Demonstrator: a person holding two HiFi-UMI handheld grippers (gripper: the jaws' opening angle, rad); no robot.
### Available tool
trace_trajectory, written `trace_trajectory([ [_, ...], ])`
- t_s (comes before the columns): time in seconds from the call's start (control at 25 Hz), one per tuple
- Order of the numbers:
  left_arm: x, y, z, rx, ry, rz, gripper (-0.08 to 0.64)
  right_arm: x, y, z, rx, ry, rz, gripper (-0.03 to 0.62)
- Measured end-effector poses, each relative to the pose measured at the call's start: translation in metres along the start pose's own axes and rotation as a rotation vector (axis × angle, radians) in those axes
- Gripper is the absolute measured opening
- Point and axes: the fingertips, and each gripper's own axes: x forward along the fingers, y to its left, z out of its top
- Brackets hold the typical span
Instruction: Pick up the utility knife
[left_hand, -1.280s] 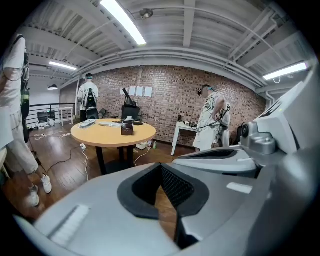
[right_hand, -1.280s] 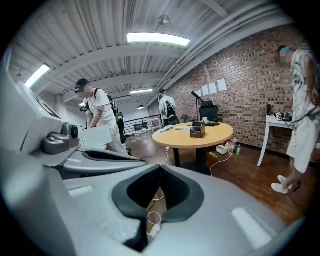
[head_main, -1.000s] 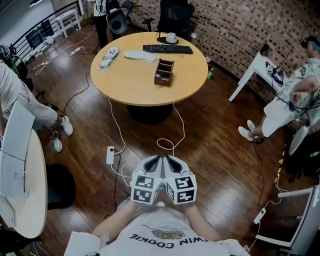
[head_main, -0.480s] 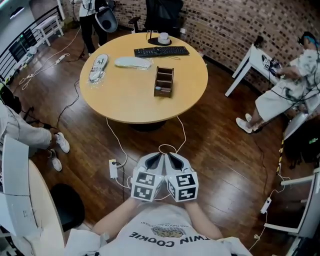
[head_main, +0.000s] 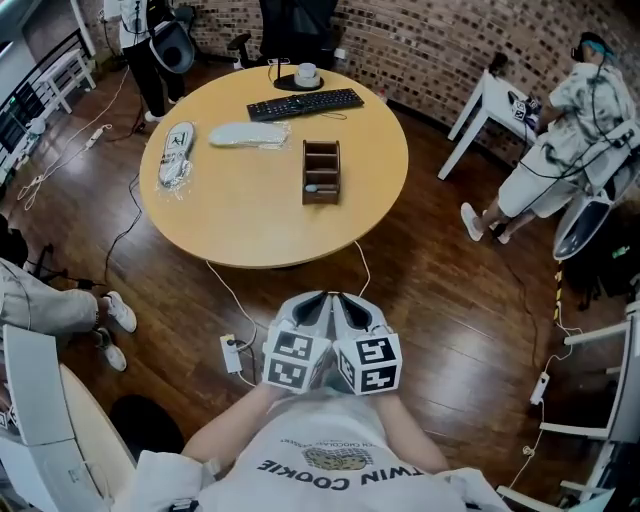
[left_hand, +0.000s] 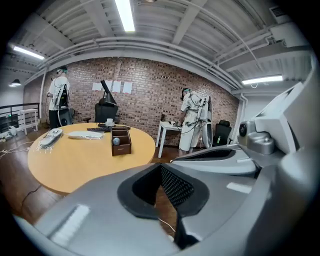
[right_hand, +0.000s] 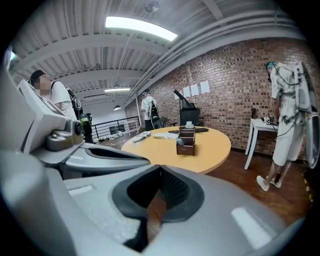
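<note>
Here, we are holding the left hand-held gripper (head_main: 316, 299) and right hand-held gripper (head_main: 345, 299) clenched, empty; an organizer (head_main: 321, 172) and keyboard (head_main: 305, 103) are sitting on the round surface (head_main: 250, 212), a power strip (head_main: 232, 353) lying on the floor (head_main: 450, 330).

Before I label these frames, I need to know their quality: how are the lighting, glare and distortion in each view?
Head view: even light, sharp, soft glints on the wooden floor. Left gripper view: strong fisheye, black corners, ceiling lamp blown out. Right gripper view: same fisheye, ceiling panel glaring, brick wall bowed.
</note>
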Motion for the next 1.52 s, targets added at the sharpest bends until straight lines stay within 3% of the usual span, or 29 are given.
trace_trajectory([
  [0.36, 0.064, 0.034, 0.036, 0.065, -0.004, 0.025, 0.003, 0.058, -0.046, 0.03, -0.024, -0.039, 0.054, 0.002],
  [0.6, 0.111, 0.066, 0.063, 0.109, -0.028, 0.09, 0.005, 0.106, -0.074, 0.053, -0.05, -0.026, 0.131, 0.002],
  [0.76, 0.142, 0.091, 0.068, 0.179, 0.008, 0.131, 0.005, 0.136, -0.09, 0.064, -0.064, -0.012, 0.176, 0.003],
  [1.0, 0.177, 0.122, 0.072, 0.311, 0.064, 0.159, 0.048, 0.166, -0.11, 0.07, -0.085, 0.018, 0.229, 0.003],
  [1.24, 0.204, 0.149, 0.073, 0.543, 0.13, 0.193, 0.057, 0.183, -0.131, 0.073, -0.084, 0.03, 0.251, 0.003],
  [1.52, 0.231, 0.171, 0.064, 0.758, 0.226, 0.191, 0.077, 0.195, -0.152, 0.072, -0.061, 0.039, 0.251, 0.003],
])
